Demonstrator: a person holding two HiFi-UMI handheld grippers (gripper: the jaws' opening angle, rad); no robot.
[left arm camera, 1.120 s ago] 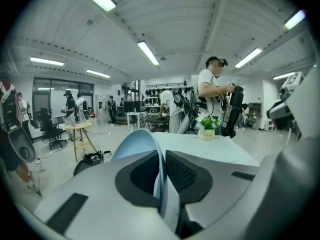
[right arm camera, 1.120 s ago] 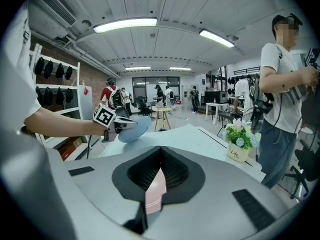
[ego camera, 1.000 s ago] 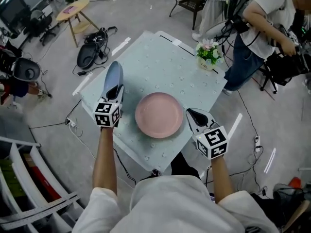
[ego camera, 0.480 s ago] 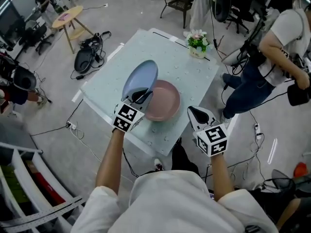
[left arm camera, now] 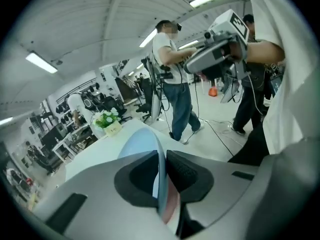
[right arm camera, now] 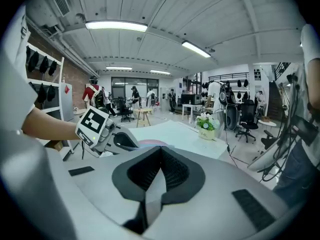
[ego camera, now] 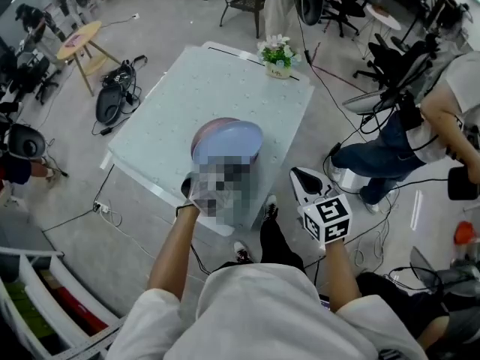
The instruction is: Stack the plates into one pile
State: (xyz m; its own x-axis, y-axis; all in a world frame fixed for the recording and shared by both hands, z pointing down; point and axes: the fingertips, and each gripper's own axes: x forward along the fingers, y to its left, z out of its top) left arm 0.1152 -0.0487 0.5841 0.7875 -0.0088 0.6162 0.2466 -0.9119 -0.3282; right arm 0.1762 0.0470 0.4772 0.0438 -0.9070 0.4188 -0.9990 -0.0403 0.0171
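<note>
A blue plate (ego camera: 229, 141) lies nearly flat on top of a pink plate (ego camera: 212, 123), near the front edge of the pale green table (ego camera: 195, 88). My left gripper (ego camera: 214, 169), partly under a mosaic patch, is at the blue plate's near rim. In the left gripper view the blue plate's (left arm camera: 137, 146) rim stands between the jaws of the left gripper (left arm camera: 162, 169), with the pink plate (left arm camera: 171, 206) just under it. The jaws have just been opening, but the pads still look in touch with the rim. My right gripper (ego camera: 300, 175) hangs shut and empty off the table's right side.
A small pot of flowers (ego camera: 277, 55) stands at the table's far edge. A person (ego camera: 450, 111) bends over gear at the right. A round stool (ego camera: 79, 40) and a dark bag (ego camera: 112, 100) are on the floor at the left, with cables round the table.
My left gripper carried the blue plate from the table's left side over to the pink plate and tipped it from upright to nearly flat. The right gripper drifted out past the table's right edge.
</note>
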